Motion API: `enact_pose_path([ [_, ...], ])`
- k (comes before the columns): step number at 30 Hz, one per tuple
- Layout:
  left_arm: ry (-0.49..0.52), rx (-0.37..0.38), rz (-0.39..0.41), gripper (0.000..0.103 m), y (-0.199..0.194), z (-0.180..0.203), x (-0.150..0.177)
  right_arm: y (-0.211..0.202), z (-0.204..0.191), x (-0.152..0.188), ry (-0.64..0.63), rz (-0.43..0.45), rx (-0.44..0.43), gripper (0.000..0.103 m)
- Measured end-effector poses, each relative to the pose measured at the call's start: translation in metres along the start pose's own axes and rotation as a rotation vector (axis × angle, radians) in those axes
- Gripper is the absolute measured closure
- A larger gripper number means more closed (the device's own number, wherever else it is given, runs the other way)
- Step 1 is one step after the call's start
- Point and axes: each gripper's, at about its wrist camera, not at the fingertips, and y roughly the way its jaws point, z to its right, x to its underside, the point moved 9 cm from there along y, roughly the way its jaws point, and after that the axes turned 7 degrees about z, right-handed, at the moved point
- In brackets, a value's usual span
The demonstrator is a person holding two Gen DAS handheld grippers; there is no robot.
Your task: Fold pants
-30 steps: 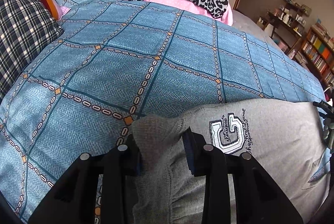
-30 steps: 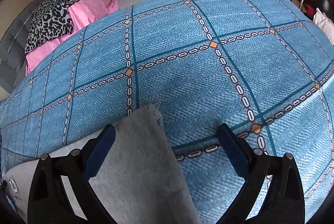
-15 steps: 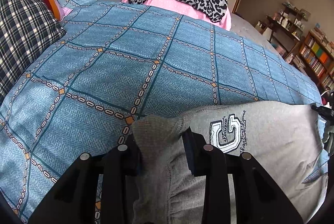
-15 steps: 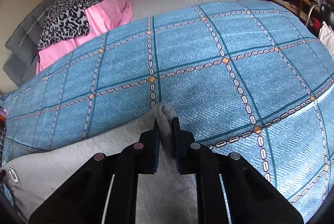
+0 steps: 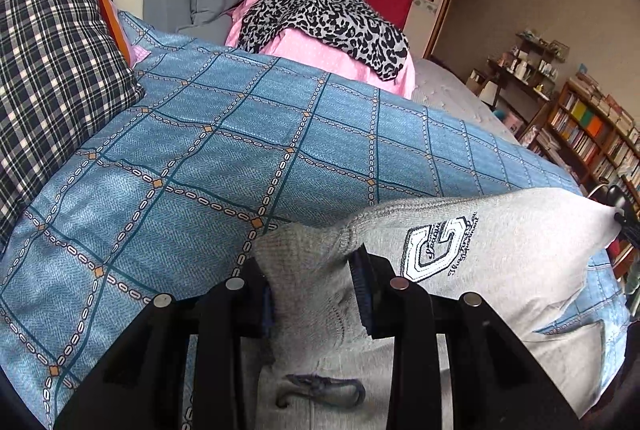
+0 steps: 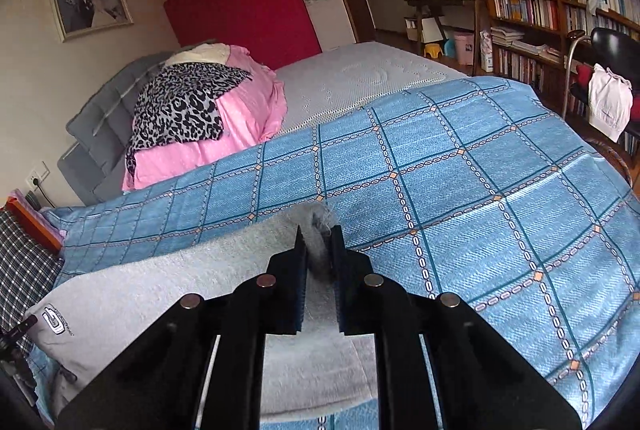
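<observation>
Grey sweatpants (image 5: 500, 262) with a stitched "G" logo are stretched between both grippers above the blue checked bedspread (image 5: 240, 157). My left gripper (image 5: 312, 270) is shut on the ribbed waistband end, with the drawstring hanging below it. My right gripper (image 6: 318, 246) is shut on the frayed cuff end of the pants (image 6: 160, 294). The pants are lifted taut, and their lower edge sags toward the bed.
A plaid pillow (image 5: 48, 69) lies at the left. A pink quilt with a leopard-print cloth (image 5: 320, 13) is piled at the headboard. Bookshelves (image 6: 560, 1) and a chair (image 6: 608, 69) stand beyond the bed's right side.
My right gripper went from open beside the cuff to shut on it. Both grippers have lifted, raising the pants off the bedspread and pulling them taut.
</observation>
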Motion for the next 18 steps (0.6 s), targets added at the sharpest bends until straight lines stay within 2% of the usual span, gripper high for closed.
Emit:
enact_pose_path([
  [7,-0.015,0.066,0.054,0.071,-0.060,-0.001,0.022,-0.109,0.014,0.029,0.052,0.091,-0.037,0.092],
  [13,-0.027,0.102,0.067,0.071,-0.097,-0.004,0.055,-0.192,0.029,0.082,0.104,0.135,-0.055,0.092],
  [18,-0.027,0.130,0.079,0.071,-0.118,-0.003,0.078,-0.239,0.031,0.131,0.085,0.149,-0.036,0.097],
])
